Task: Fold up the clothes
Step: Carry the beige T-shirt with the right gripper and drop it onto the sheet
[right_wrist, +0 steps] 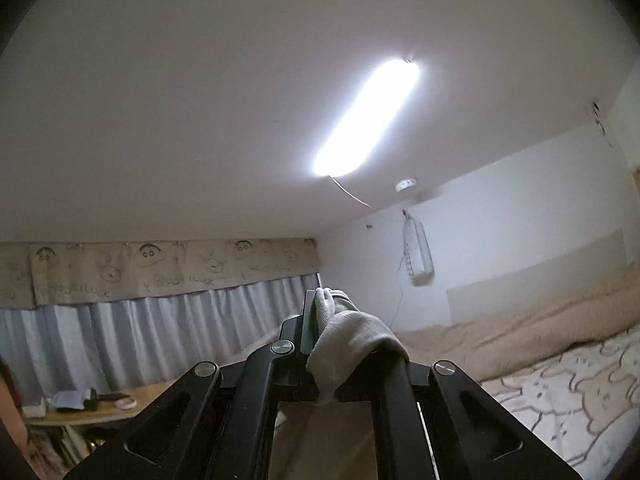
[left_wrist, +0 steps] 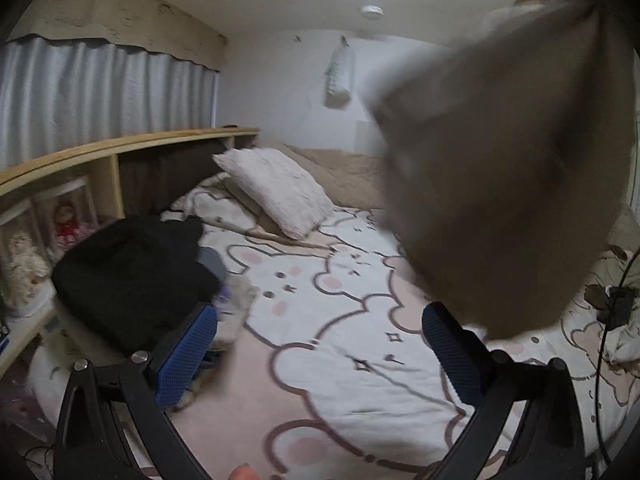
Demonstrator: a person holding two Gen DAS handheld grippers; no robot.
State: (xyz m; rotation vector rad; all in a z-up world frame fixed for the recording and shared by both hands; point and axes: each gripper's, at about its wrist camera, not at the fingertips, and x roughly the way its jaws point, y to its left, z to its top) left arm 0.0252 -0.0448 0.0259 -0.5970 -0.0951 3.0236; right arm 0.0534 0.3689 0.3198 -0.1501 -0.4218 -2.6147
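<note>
Blurred grey-brown garment [left_wrist: 500, 168] blocks the left view; left gripper [left_wrist: 320, 332] spread, empty; right gripper [right_wrist: 316, 320] clamps grey cloth [right_wrist: 352, 340]; shelf [left_wrist: 100, 152] holds dolls [left_wrist: 24, 260].

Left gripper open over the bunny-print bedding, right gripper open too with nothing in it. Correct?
Not quite. The left gripper is open over the bunny-print bedding, but the right gripper is shut on a grey-beige garment, as the right wrist view shows; the cloth hangs blurred in the left wrist view too.

Matt knit beige garment [right_wrist: 352, 344], fluffy pillow [left_wrist: 276, 192], smooth printed cloth bedspread [left_wrist: 340, 320], pale wooden shelf [left_wrist: 120, 148]
</note>
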